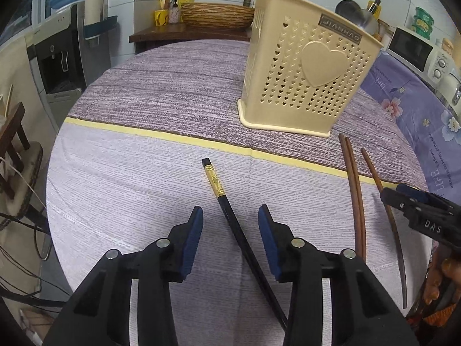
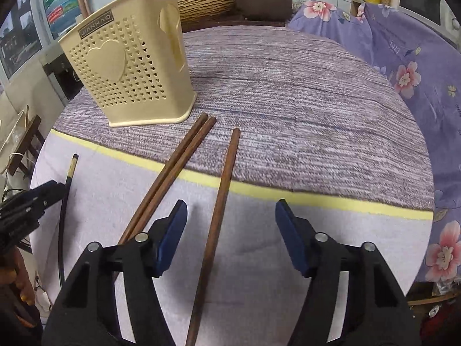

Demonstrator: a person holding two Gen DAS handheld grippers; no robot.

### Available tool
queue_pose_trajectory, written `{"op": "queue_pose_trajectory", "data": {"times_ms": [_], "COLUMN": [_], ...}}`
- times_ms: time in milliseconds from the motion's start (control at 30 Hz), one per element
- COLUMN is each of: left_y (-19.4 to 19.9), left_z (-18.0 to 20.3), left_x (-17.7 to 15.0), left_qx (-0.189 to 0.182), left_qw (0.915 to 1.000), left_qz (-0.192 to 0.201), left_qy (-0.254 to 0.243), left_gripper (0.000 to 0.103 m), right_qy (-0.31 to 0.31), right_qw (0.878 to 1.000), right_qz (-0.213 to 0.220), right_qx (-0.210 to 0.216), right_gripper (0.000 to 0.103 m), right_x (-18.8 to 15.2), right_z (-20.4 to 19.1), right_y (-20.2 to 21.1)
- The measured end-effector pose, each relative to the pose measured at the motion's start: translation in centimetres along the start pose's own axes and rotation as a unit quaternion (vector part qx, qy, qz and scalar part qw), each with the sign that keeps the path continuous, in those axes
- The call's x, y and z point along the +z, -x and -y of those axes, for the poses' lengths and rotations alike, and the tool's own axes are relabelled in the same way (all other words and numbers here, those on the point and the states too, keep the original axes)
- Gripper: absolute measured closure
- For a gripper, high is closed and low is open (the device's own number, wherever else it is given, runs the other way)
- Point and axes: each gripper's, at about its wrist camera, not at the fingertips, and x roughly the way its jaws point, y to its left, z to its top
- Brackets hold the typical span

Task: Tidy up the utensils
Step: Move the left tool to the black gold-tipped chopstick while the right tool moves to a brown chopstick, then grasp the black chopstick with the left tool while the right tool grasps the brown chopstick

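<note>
A cream holder (image 1: 305,66) is stood upright on the cloth-covered table (image 1: 161,92), and every loose utensil is laid on the near side of it. Just in front of the holder's base, toward the right, a pair of brown chopsticks (image 2: 170,173) is laid touching side by side, with a single brown chopstick (image 2: 222,190) beside them, a little farther from the holder. A black chopstick (image 1: 230,210) with a gold band is laid in front of the holder, to its left. The left gripper (image 1: 230,225) is held with its jaws apart astride the black chopstick, neither pad being pressed on it. The right gripper (image 2: 230,227) is likewise held apart astride the single brown chopstick, untouched by the pads. Nothing is gripped yet. A slip is judged likely if the jaws are closed too high, since thin round sticks can be rolled off the pads; the left pad of the right gripper could also be caught on the neighbouring pair, and the holder could be tipped by a careless insertion.
</note>
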Motion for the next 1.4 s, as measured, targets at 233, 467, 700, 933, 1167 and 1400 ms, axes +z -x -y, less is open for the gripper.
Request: {"op": "queue_pose_trajectory", "data": {"times_ms": [233,467,700,933,1167,1400], "left_y": [-0.8,-2.6,-2.9,-2.6,-3.5,-4.3], "left_z": [0.2,2.6,3.3,3.3,3.9,4.4], "left_x": [0.7,2.5,2.7,2.2,3.4,4.1], "left_qx": [-0.009,-0.040,-0.045,-0.015,-0.001,0.002], "left_qw": [1.0000,0.9984,0.9976,0.9983,0.9979,0.9973], "left_qz": [-0.004,-0.016,-0.022,-0.019,-0.020,-0.022], "left_qy": [-0.001,-0.036,-0.047,-0.054,-0.062,-0.070], "left_gripper": [0.066,0.066,0.069,0.073,0.092,0.094], "right_qy": [-0.009,-0.020,-0.021,-0.007,0.006,0.009], "right_qw": [1.000,1.000,1.000,1.000,0.999,0.999], "right_qz": [0.007,0.011,0.013,0.002,-0.009,-0.009], "right_qx": [-0.003,-0.001,-0.008,-0.021,-0.039,-0.036], "right_gripper": [0.043,0.043,0.043,0.044,0.069,0.093], "right_x": [0.5,0.3,0.5,1.0,2.8,4.7], "right_z": [0.0,0.6,1.1,0.1,-0.7,-0.9], "right_y": [-0.3,0.3,0.5,-1.0,-3.1,-4.4]}}
